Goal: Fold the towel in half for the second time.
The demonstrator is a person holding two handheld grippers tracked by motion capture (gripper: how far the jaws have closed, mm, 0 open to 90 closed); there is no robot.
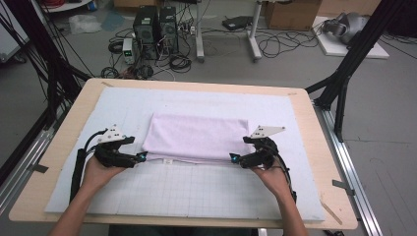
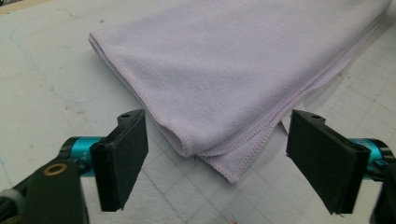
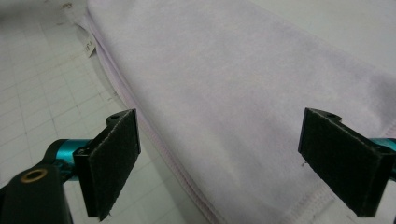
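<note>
Towel (image 1: 196, 136), folded and pale lilac, lies flat in the middle of the gridded mat (image 1: 196, 191) on the bench, with the left gripper (image 1: 139, 158) and right gripper (image 1: 235, 158) at its near corners, jaws spread wide and holding nothing, likely released after a fold.

The folded towel (image 1: 196, 136) lies mid-mat (image 1: 196, 196) on the bench (image 1: 314, 123). The left hand-held gripper (image 1: 140, 157) sits at its near left corner. The right hand-held gripper (image 1: 235, 158) sits at its near right corner.
</note>
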